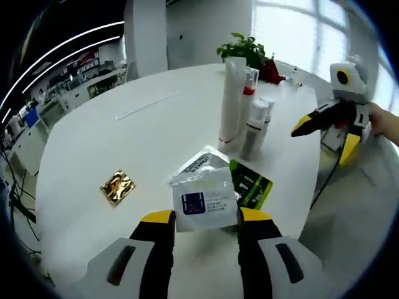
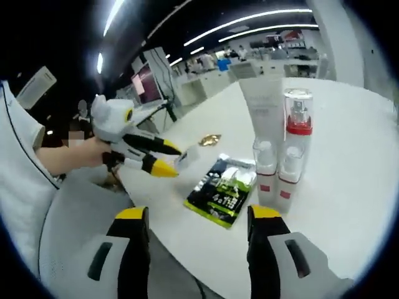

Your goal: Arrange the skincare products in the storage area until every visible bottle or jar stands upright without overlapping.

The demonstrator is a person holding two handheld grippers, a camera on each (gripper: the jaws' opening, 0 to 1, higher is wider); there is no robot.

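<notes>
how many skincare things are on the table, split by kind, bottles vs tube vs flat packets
Tall white tube, standing upright: 1
Bottles standing upright: 3, namely a red-collared pump bottle and two small bottles with red bands
Flat sachets and packets: 4, namely the gold sachet, the green packet, the clear packet and the white sachet in the left gripper
Total: 8

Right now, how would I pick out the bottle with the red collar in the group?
On the round white table, find the cluster of upright skincare containers by the tall white tube. The red-collared bottle stands beside that tube, behind two short white pump bottles. It alone has a clear cap over a bright red band.
</notes>
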